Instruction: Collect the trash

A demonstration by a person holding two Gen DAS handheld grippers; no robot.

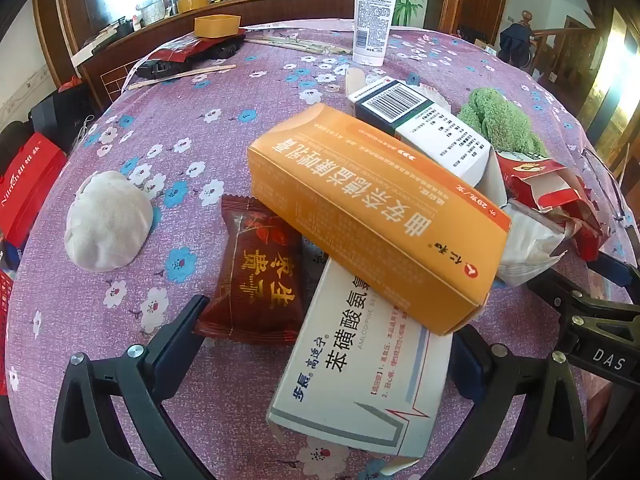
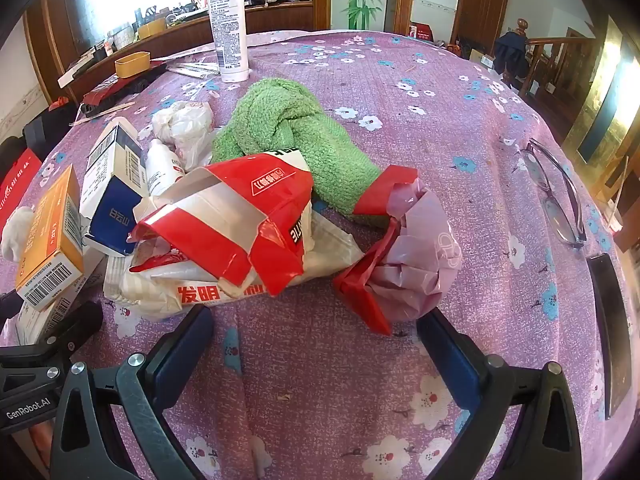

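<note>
Several pieces of trash crowd the purple floral tablecloth (image 2: 400,92): an orange box (image 1: 372,216) across a white medicine box (image 1: 360,380), torn red-white packaging (image 2: 240,216) at eleven o'clock of the right gripper (image 2: 316,332). Both it and the left gripper (image 1: 328,328) gape wide, gripping nothing.

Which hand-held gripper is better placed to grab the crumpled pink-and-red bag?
Right. The right hand-held gripper is open, and the crumpled pink-and-red bag lies just ahead of its fingers. The left hand-held gripper faces the orange medicine box pile.
</note>
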